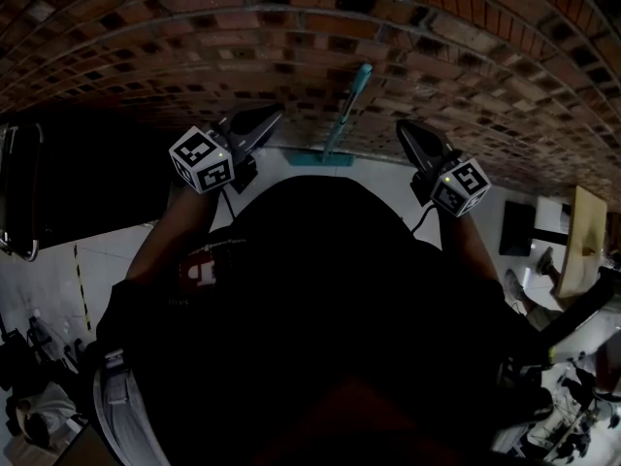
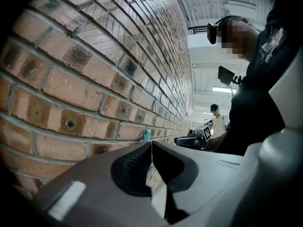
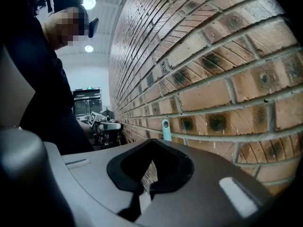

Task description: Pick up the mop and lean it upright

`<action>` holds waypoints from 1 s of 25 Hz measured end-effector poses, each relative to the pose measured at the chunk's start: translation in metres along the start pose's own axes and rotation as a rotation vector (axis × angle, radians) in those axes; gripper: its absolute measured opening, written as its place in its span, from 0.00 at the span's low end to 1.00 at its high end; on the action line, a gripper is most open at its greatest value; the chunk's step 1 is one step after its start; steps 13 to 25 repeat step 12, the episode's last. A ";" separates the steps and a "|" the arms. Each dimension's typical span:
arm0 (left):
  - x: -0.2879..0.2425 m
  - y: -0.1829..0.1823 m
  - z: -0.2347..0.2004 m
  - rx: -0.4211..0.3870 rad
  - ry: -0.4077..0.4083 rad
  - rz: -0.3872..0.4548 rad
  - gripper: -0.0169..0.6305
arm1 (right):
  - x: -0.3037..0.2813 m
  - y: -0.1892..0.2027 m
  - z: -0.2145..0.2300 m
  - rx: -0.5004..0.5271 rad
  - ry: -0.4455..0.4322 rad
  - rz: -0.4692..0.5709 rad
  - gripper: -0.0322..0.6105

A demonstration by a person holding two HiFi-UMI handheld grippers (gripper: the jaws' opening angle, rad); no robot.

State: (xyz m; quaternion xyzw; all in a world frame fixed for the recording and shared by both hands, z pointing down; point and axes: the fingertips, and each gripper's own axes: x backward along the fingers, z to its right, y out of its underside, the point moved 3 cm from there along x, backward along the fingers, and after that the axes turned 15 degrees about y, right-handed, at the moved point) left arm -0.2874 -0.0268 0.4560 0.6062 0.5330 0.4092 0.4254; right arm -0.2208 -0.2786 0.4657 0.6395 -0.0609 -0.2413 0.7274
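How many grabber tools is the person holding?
2. The left gripper is left of the mop leaning on the brick wall; the right gripper is right of it. None seem hidden.

A brick wall [image 1: 146, 56] is being shown across the top of the head view. The pale floor [image 1: 116, 250] is being crossed by striped tape [image 1: 81, 284]. A wooden table [image 1: 585, 236] is being seen at right.

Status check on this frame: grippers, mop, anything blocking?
Left gripper shut, empty; right gripper shut, empty. Teal-handled mop leaning against red brick wall, between the grippers. Nothing blocking it.
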 end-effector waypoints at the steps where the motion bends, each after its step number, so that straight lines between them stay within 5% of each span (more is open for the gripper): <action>1: 0.000 0.000 0.000 0.000 0.000 0.000 0.03 | 0.000 -0.001 -0.001 -0.011 -0.005 0.002 0.07; 25: 0.002 0.000 -0.001 0.001 -0.005 0.006 0.03 | 0.000 0.001 -0.001 -0.010 -0.012 -0.004 0.07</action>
